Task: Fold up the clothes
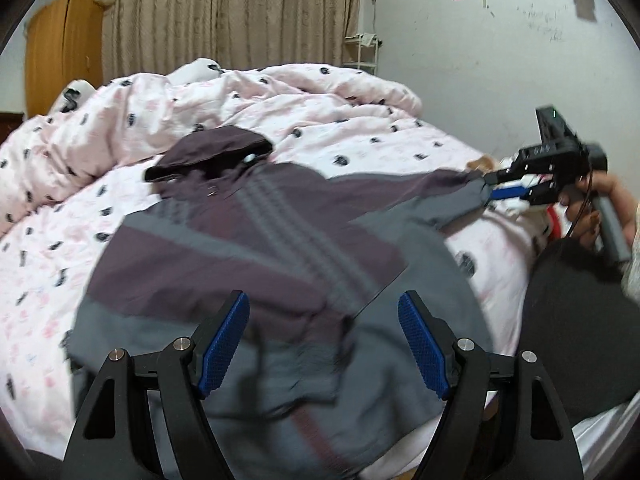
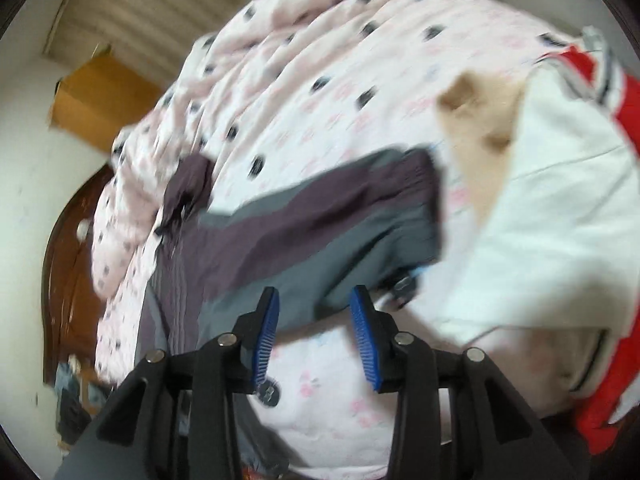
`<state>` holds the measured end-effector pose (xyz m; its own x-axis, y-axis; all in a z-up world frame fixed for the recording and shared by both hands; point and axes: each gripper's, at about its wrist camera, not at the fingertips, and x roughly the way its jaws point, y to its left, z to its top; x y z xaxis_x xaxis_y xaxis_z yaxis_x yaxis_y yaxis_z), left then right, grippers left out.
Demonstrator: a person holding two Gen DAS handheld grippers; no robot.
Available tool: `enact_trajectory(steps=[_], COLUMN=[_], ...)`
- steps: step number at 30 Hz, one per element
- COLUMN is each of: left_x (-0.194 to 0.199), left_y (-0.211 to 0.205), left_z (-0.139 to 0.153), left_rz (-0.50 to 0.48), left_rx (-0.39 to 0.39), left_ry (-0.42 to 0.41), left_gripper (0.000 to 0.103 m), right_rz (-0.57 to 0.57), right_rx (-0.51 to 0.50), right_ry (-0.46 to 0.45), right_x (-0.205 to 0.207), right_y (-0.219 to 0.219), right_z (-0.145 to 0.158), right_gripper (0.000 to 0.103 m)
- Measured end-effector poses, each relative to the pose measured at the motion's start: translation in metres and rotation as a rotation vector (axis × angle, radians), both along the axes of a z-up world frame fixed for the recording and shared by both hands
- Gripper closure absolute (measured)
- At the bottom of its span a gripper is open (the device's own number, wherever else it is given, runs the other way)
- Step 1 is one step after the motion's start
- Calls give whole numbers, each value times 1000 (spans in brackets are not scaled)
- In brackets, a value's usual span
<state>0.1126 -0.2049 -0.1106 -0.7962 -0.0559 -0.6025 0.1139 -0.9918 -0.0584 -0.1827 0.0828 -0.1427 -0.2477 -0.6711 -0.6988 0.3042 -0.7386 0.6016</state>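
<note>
A purple and grey hooded jacket (image 1: 256,248) lies spread on the bed, hood toward the pillows, one sleeve (image 1: 440,192) stretched to the right. My left gripper (image 1: 324,308) is open and empty, hovering over the jacket's lower part. My right gripper (image 1: 490,188) shows in the left wrist view at the sleeve's cuff. In the right wrist view that gripper (image 2: 316,304) is open, with the sleeve (image 2: 328,224) lying just beyond its fingertips; the view is blurred.
A pink patterned duvet (image 1: 248,96) covers the bed. A white and red garment (image 2: 560,208) and a beige one (image 2: 476,120) are piled to the right. A person's dark-clothed leg (image 1: 576,320) is at the bed's right edge. A wooden wardrobe (image 1: 60,48) and curtains stand behind.
</note>
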Motion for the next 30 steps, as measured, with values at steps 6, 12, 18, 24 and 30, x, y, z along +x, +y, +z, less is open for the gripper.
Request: enact_trajectory(steps=[6, 12, 18, 24, 30], left_x=[-22, -32, -35, -39, -43], left_y=[4, 7, 7, -2, -20], left_z=[18, 25, 21, 7, -16], left_rz=[0, 9, 21, 68, 145], left_rx=[60, 89, 112, 130, 181], left_ry=[17, 11, -16, -74, -154], left_gripper=[31, 31, 31, 31, 31], right_rz=[-105, -160, -188, -239, -294], right_rx=[-51, -132, -147, -179, -192], right_ry=[-124, -191, -211, -231, -264], right_x=[-20, -33, -42, -42, -32], right_y=[23, 31, 25, 25, 30], right_z=[-21, -35, -44, -51, -56], right_gripper=[58, 57, 54, 56, 55])
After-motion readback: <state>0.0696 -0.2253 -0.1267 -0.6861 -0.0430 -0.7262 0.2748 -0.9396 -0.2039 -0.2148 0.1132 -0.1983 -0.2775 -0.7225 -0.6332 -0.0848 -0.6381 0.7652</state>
